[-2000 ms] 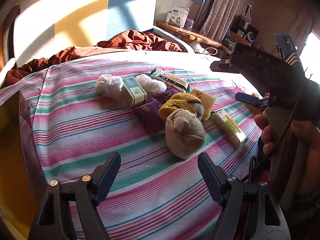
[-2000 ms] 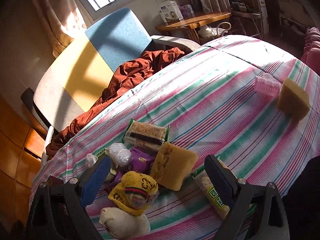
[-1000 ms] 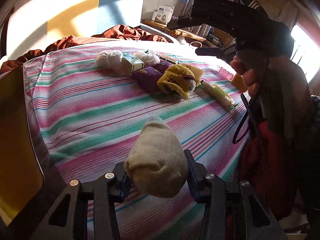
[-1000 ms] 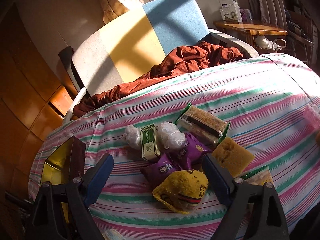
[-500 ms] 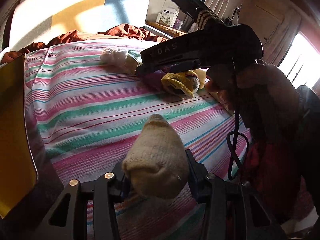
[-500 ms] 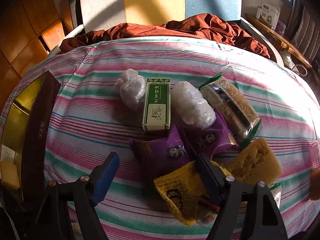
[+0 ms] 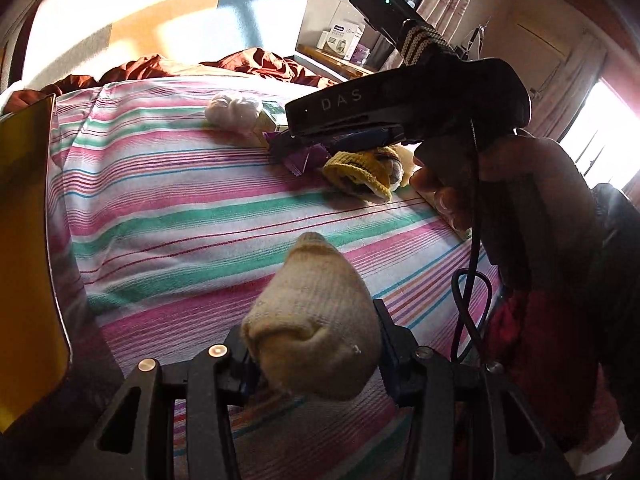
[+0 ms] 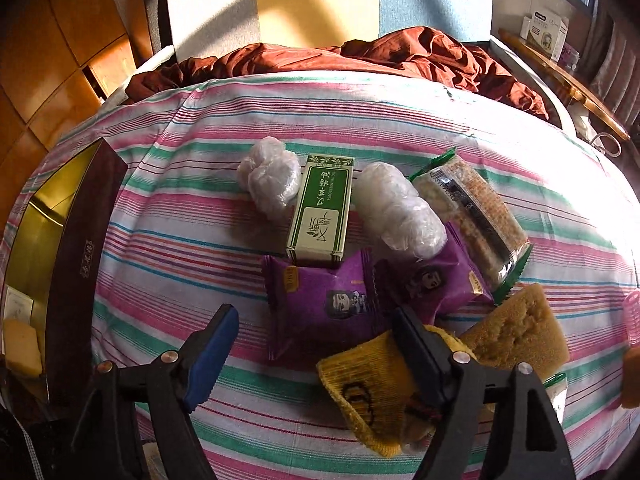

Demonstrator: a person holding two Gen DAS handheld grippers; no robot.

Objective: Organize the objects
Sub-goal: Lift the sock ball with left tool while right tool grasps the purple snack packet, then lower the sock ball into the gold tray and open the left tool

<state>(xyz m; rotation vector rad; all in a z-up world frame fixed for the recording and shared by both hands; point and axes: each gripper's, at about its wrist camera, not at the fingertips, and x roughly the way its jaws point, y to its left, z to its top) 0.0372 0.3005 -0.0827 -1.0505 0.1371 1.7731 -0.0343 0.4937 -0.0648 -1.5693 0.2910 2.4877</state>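
Reaching over the pile, your right gripper hangs with its jaws spread wide and nothing between them, and the nearest purple snack packet sits just past the gap, at about 12 o'clock in the right wrist view. That packet lies with its long axis roughly across the opening, so I judge a straight push forward would bracket it. The right hand is the nearer one to it by far.

Your left gripper is clamped on a rolled cream sock, whose long axis points forward along the fingers, toward 12 o'clock. It is held above the striped cloth, well apart from the pile.

The open box with the gold lining lies at 9 o'clock of the right gripper, near the cloth's edge; something pale sits in it, though what it is I cannot tell. It looks the likely place for sorted things.

Counting outward in the right wrist view:
- two purple packets, the second touching the first at 2 o'clock
- one green carton
- two white plastic-wrapped bundles, one on each side of the carton
- one long cereal-bar pack
- one yellow knitted sock, under the right finger
- one yellow sponge
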